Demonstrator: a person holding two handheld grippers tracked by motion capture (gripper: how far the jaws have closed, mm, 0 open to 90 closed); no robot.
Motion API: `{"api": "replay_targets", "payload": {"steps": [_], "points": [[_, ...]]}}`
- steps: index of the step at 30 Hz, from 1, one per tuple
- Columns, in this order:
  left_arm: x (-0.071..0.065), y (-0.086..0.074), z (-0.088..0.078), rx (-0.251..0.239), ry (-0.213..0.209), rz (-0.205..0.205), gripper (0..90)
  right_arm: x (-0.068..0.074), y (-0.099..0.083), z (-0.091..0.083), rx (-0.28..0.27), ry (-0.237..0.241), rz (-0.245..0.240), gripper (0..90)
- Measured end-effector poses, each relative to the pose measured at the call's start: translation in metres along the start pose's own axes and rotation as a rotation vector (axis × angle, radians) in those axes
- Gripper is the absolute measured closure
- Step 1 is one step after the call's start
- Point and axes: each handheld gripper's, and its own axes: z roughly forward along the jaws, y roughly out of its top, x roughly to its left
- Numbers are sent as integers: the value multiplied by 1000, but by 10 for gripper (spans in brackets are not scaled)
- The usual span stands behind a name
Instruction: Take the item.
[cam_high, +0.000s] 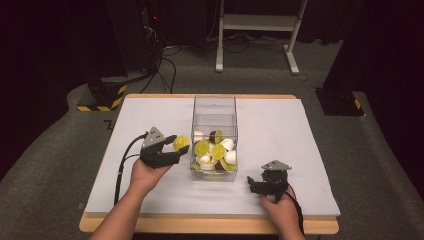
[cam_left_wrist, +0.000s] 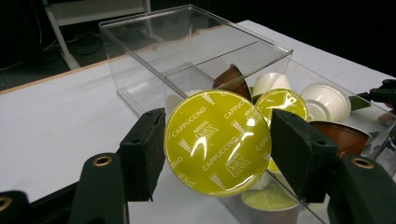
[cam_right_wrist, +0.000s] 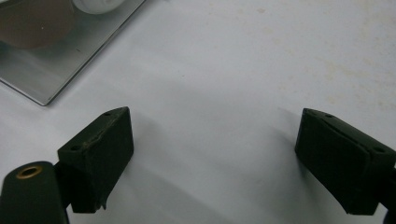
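Standing on the white table (cam_high: 280, 130), a clear plastic box (cam_high: 214, 107) with white, brown and yellow capsules (cam_high: 216, 150) heaped at its near end. Left of the box, left gripper (cam_high: 176, 146), clamped on a yellow-lidded capsule (cam_left_wrist: 217, 142) marked CAPPUCCINO. Near the box's right corner, right gripper (cam_right_wrist: 212, 154), jaws wide apart above bare table.

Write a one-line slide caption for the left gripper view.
Left gripper grips a yellow cappuccino capsule beside a clear box of capsules.
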Motion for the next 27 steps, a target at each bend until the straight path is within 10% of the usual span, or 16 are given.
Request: {"api": "replay_targets", "payload": {"steps": [27], "points": [[44,-12,-25,-12,111,-22,379,0,0,0,-1,-1,-2,115]]}}
